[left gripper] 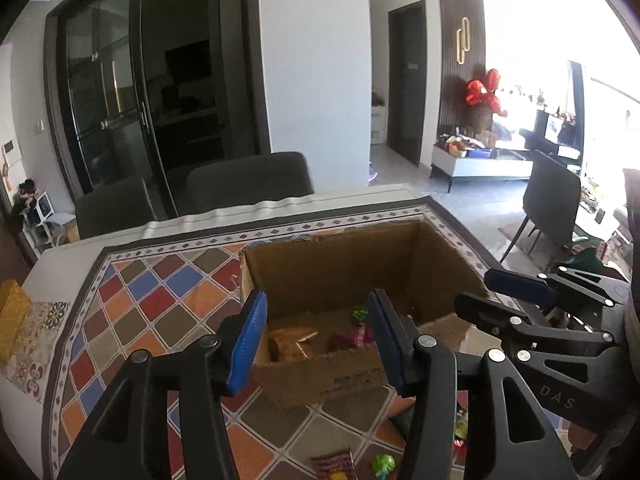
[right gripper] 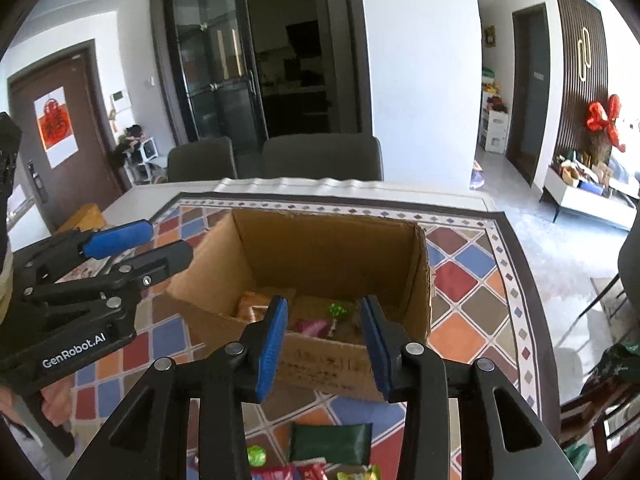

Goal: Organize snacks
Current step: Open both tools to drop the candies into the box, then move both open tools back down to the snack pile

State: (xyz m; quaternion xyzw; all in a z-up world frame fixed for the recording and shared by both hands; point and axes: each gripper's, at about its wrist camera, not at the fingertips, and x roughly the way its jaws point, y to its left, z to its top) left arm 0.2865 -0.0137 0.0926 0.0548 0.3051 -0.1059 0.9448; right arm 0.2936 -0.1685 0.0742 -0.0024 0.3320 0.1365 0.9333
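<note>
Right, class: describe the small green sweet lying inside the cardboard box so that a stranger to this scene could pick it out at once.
Start at the table covered by the mat of coloured diamond tiles, then find the open brown cardboard box standing on it. On the box floor, right of the orange packet, lies the small round green-wrapped sweet, just behind a pink wrapper; it is the only green thing inside.

A home dining area is shown. A table with patterned cloth, chairs and glass doors are seen.
</note>
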